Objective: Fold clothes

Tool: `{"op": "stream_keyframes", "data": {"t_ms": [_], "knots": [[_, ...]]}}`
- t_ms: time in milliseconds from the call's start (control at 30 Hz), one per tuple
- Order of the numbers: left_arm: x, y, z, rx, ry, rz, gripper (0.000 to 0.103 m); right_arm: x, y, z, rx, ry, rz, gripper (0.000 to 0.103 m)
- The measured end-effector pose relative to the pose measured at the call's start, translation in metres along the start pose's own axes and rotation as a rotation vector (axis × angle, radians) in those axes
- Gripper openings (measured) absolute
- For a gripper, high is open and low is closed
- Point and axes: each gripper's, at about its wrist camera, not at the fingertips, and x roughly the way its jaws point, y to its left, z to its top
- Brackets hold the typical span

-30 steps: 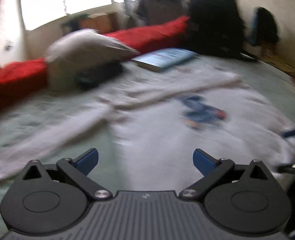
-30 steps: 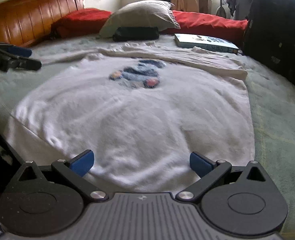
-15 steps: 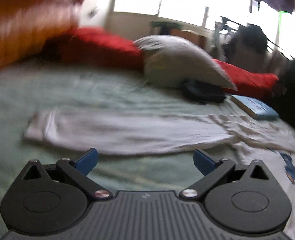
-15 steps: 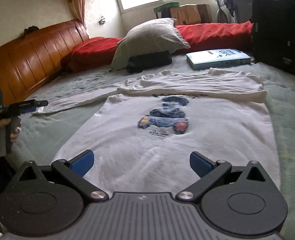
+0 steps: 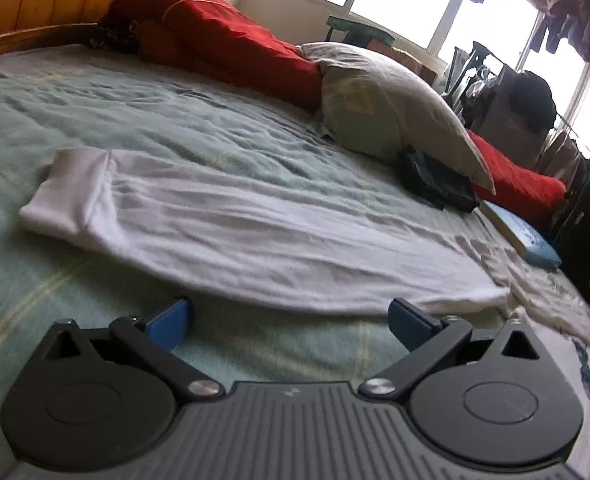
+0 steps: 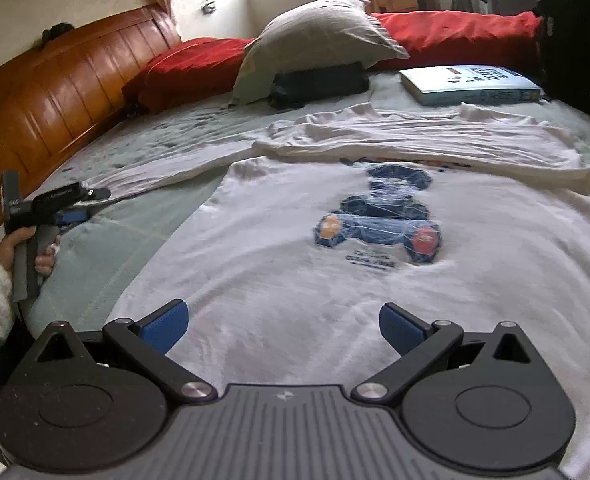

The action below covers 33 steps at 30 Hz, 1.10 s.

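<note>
White shirt (image 6: 375, 248) spread flat on bed (image 5: 175, 128), print side up.

Left tool (image 5: 291, 320): jaws wide apart, empty, positioned just short of the outstretched sleeve (image 5: 231, 220). Right tool (image 6: 283, 320): jaws wide apart, empty, over the shirt's lower body. One sleeve is folded across the chest. Pillow (image 6: 315, 36) and book (image 6: 471, 82) lie beyond.

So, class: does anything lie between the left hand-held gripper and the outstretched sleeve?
Nothing visible does. The left hand-held gripper, jaws open, faces the sleeve across bare green bedspread only.
</note>
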Motion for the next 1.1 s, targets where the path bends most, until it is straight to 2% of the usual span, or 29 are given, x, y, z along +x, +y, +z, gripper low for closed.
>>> {"op": "stream_keyframes", "data": {"t_ms": [167,367,533,800,1100], "knots": [[0.014,0.012,0.014,-0.059,-0.027,-0.024,0.102,0.005,0.004,0.004,-0.007,-0.004,0.011,0.103],[0.031,0.015,0.028,-0.078,-0.069,0.026,0.102,0.006,0.0,0.003,0.0,0.004,-0.004,0.103],[0.037,0.024,0.036,-0.167,-0.116,0.049,0.102,0.002,-0.001,0.003,0.0,-0.006,0.001,0.103],[0.023,0.016,0.049,-0.181,-0.133,0.055,0.102,-0.009,-0.001,0.002,-0.007,-0.028,0.01,0.103],[0.004,-0.017,0.069,-0.135,-0.167,0.022,0.102,-0.027,-0.001,-0.001,-0.035,-0.036,0.012,0.103]]}}
